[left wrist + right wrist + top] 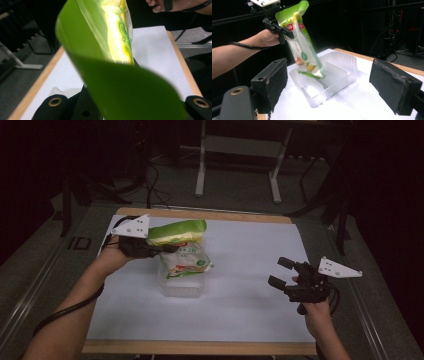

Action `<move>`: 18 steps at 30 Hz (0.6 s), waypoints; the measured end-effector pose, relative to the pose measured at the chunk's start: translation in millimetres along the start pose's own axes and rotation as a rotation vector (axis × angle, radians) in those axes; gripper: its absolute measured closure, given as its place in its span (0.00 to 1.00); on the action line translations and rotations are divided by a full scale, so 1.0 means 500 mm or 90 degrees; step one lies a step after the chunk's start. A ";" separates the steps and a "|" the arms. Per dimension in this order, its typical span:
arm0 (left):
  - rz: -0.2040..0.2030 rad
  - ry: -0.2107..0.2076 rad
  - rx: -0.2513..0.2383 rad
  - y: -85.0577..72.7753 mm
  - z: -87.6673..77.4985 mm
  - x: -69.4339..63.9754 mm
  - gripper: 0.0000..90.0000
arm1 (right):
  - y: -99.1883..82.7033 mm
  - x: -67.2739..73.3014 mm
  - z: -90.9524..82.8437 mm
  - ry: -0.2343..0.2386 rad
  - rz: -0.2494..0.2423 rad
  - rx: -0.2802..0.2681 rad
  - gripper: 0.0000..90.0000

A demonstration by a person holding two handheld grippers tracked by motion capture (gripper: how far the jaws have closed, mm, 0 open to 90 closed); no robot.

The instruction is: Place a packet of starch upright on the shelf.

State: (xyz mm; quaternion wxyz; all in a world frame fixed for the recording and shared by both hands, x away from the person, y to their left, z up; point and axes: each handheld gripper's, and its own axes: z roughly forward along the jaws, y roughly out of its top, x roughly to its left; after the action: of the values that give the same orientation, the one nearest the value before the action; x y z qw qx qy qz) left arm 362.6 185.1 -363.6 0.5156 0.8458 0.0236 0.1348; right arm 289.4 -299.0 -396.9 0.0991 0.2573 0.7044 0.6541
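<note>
A green and clear snack bag (182, 251) hangs from its green top edge, on which my left gripper (162, 246) is shut. The bag tilts over a clear plastic container (182, 289) on the white table (250, 310). In the right gripper view the bag (304, 50) hangs from the left gripper (280, 30), and its lower end dips into the back of the container (339, 72). The bag's green top (120, 87) curls close across the left gripper view. My right gripper (280, 271) stands open to the right of the container, its pads (274, 77) wide apart with nothing between them.
The white sheet has a wooden edge (200, 347) at front and back. Beyond the table's far edge stands a metal frame (200, 175) on a dark floor with cables. The person's other hand (175, 5) shows past the bag.
</note>
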 end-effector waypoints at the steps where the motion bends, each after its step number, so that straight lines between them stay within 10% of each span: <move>1: -0.001 -0.002 0.011 -0.002 0.001 0.001 0.88 | -0.001 0.000 0.000 0.000 -0.003 0.003 0.17; 18: -0.008 -0.032 0.087 -0.064 0.043 -0.001 0.88 | -0.021 -0.003 0.008 -0.003 -0.005 0.023 0.17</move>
State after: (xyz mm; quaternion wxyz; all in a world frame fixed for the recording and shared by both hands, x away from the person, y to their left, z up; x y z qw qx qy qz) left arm 370.9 181.4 -401.2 0.4579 0.8820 0.0252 0.1084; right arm 290.3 -296.5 -407.9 0.0988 0.2576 0.7171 0.6400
